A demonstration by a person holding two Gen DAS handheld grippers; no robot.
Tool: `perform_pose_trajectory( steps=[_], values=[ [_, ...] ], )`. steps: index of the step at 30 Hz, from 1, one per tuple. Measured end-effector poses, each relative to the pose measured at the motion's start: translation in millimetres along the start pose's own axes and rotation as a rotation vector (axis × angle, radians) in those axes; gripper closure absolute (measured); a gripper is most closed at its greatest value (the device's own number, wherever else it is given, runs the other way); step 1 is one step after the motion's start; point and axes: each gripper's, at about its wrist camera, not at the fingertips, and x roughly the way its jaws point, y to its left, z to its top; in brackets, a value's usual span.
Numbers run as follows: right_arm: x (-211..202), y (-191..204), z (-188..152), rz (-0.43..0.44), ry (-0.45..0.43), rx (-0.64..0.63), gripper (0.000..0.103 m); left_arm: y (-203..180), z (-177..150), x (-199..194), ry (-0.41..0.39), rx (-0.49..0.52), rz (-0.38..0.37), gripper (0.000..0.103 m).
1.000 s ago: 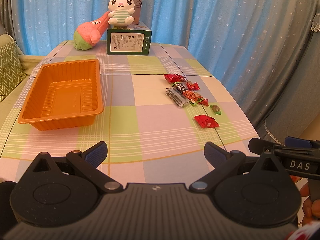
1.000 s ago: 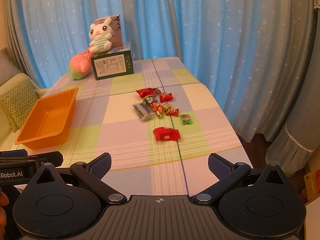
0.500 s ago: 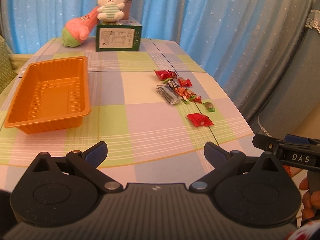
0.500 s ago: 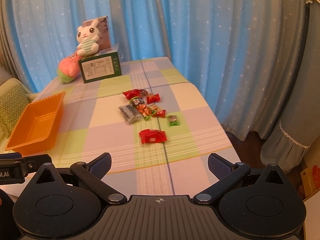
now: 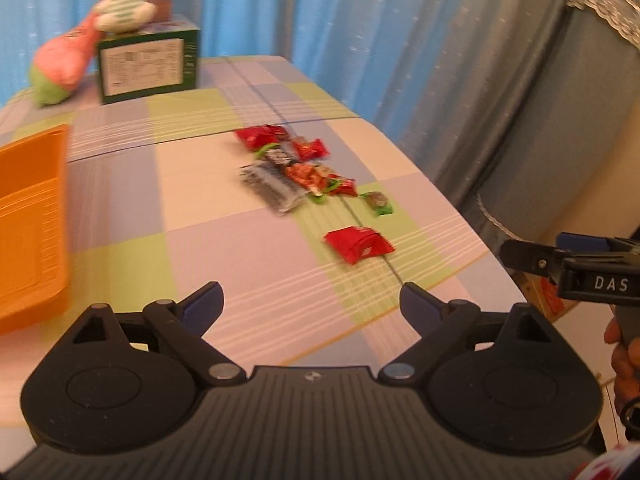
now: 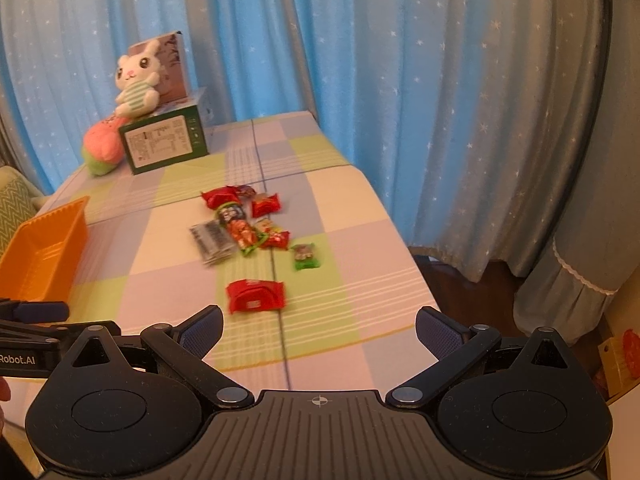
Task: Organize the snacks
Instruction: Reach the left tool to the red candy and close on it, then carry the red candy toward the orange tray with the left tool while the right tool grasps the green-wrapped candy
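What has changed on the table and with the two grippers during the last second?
Both cameras have swung toward the snack pile; the orange tray has slid to the left edge of both views. The nearest red packet now lies just ahead of the right gripper. Nothing was grasped or released. The left gripper and the right one stay open and empty; the snacks, the green box and the plush rabbit have not moved.

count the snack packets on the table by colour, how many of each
red packets: 4
green-edged packets: 3
grey striped packets: 1
total: 8, though the middle of the pile overlaps and is blurred, so this may be off by one
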Motion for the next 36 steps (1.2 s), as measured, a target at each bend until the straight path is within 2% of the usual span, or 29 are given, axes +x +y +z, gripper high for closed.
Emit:
perform_pose_trajectory(
  steps=[3,7,11,18,21,25,29,34,36],
  values=[
    [18,-10,3,0.003,0.010,0.007,0.001,-3,8,24,0.019,0.061,-0.019,0.013],
    [42,-20,5,0.013,0.044,0.016,0.013,-8,22,58,0.043,0.152,-0.060,0.019],
    [63,-24,6,0.019,0.069,0.004,0.017,-14,34,88,0.062,0.252,-0.098,0.025],
    [91,-33,11,0.003,0.098,0.010,0.018,-31,46,134,0.107,0.468,-0.154,0.040],
    [99,-37,12,-0.004,0.109,0.013,0.018,-37,49,148,0.131,0.528,-0.189,0.047],
    [110,-42,13,-0.007,0.124,0.021,0.018,-44,52,165,0.184,0.588,-0.209,0.061],
    [119,-42,14,0.004,0.129,0.020,0.018,-40,52,172,0.217,0.569,-0.225,0.076],
    [134,-35,19,0.059,0.122,0.010,0.018,-21,48,160,0.190,0.429,-0.174,0.079],
    [142,-29,23,0.087,0.113,-0.007,0.022,-9,45,151,0.174,0.356,-0.145,0.079]
  ],
)
